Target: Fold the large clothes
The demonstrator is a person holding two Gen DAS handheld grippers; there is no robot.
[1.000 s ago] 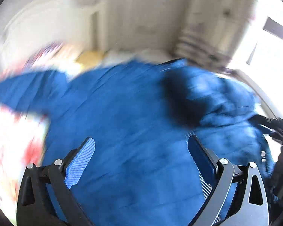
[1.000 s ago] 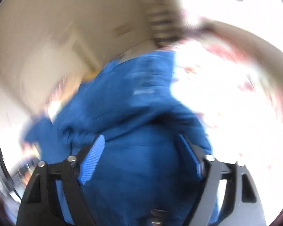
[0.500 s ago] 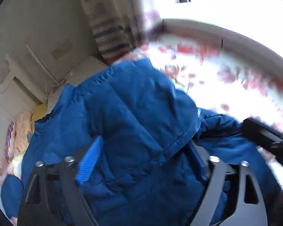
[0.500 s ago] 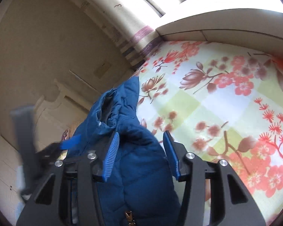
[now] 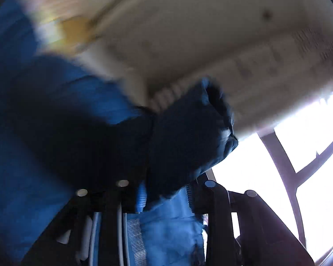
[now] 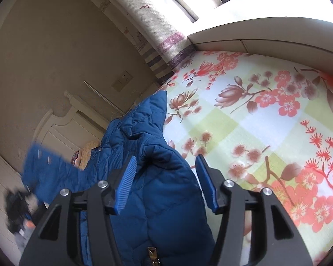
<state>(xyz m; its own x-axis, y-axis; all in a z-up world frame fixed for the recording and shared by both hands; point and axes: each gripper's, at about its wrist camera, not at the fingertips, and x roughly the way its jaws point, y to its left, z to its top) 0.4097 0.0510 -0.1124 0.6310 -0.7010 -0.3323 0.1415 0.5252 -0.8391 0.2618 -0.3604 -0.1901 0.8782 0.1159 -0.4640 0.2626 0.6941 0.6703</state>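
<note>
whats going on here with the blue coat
A person with a handheld gripper in each hand is folding a blue puffer jacket on a bed with a floral sheet. The left gripper has a bunched fold of the jacket between its jaws, which are closing, and its view is blurred. The right gripper sits over another padded part with its jaws opening, the right pad clear of the fabric. The fold isn't finished.
</note>
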